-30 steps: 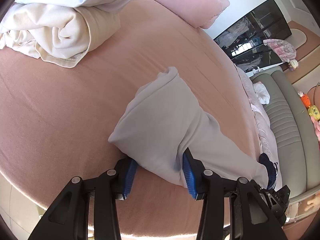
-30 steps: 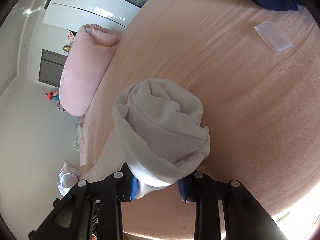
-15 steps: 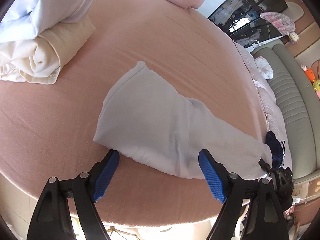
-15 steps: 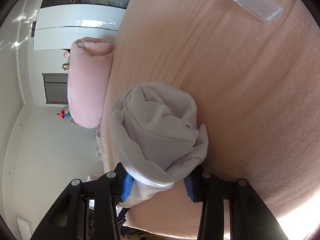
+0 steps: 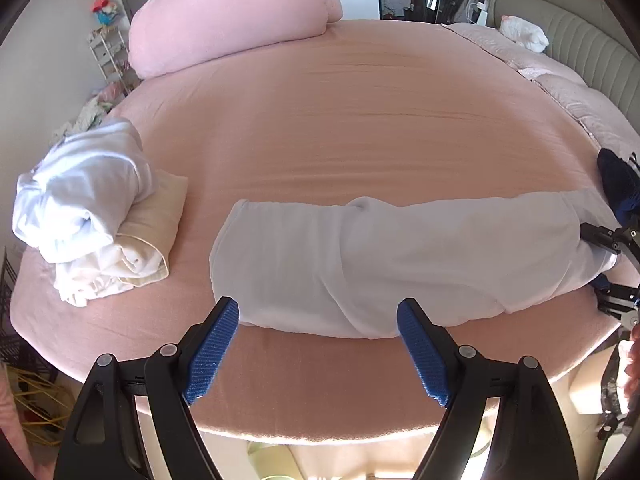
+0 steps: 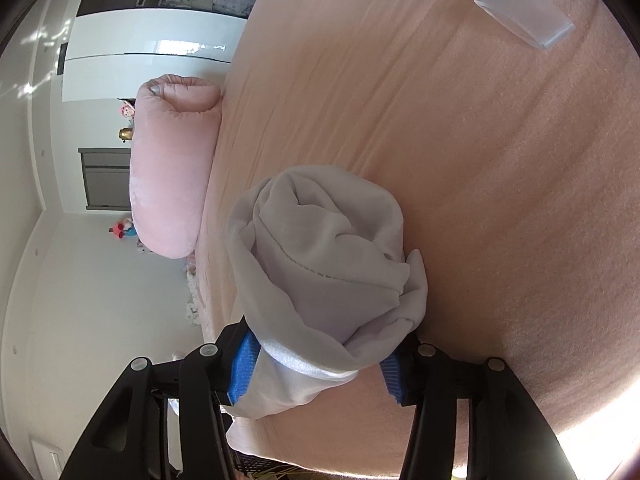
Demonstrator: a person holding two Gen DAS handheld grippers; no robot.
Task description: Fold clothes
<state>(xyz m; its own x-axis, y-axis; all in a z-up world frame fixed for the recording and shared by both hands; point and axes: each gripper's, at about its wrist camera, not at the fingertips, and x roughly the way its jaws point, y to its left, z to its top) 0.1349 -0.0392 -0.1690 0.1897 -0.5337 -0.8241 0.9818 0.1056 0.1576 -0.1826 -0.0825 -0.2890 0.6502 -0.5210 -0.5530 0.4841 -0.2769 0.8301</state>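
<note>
my left claw (image 5: 318,346) hangs wide apart above the near edge of the pink bed (image 5: 360,120), its blue pads bare and pressing on nothing. its jaws have just been opening, and the white garment (image 5: 380,256) lies loose on the bed just beyond the tips, not between them. the garment is folded into a long band that runs across the bed from near the middle out to the right, where my right claw (image 5: 616,268) meets its far end.

from the right wrist view, my right claw (image 6: 320,368) has the bunched, rolled end of that white garment (image 6: 320,264) sitting between its blue pads. those jaws have just been opening too; the cloth still fills the gap and bulges past both pads, and i cannot tell whether they still pinch it.

a heap of white and cream clothes (image 5: 92,208) sits on the left part of the bed, apart from the garment. a fat pink pillow (image 5: 232,20) lies at the far edge. a small clear plastic bag (image 6: 524,14) rests flat on the bed.
</note>
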